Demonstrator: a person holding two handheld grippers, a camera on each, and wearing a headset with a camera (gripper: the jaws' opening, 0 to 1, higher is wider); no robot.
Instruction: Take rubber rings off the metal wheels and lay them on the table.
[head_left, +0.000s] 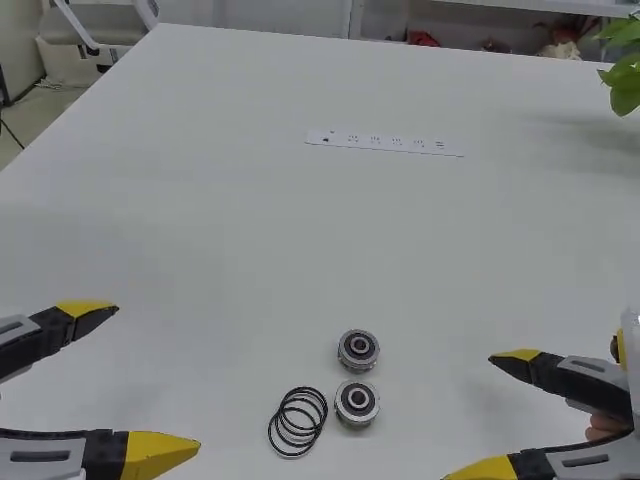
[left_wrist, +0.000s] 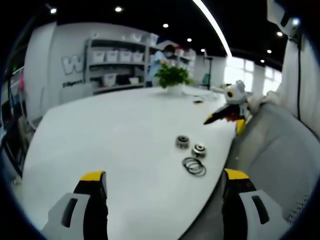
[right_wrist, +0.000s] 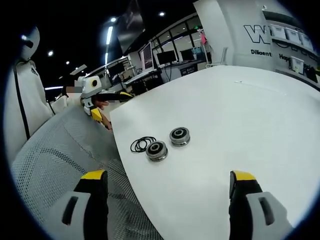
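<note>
Two metal wheels stand near the table's front edge, one (head_left: 358, 348) behind the other (head_left: 357, 401). A small pile of black rubber rings (head_left: 298, 419) lies just left of the nearer wheel. The same wheels (left_wrist: 191, 145) and rings (left_wrist: 194, 166) appear in the left gripper view, and again the wheels (right_wrist: 168, 143) and rings (right_wrist: 142, 144) in the right gripper view. My left gripper (head_left: 150, 375) is open at the lower left, well clear of them. My right gripper (head_left: 480, 415) is open at the lower right. Both hold nothing.
A white power strip (head_left: 384, 142) lies flat in the middle of the white table (head_left: 250, 220). Green plant leaves (head_left: 622, 62) hang in at the far right edge. A grey mesh chair (right_wrist: 60, 150) stands beside the table's near edge.
</note>
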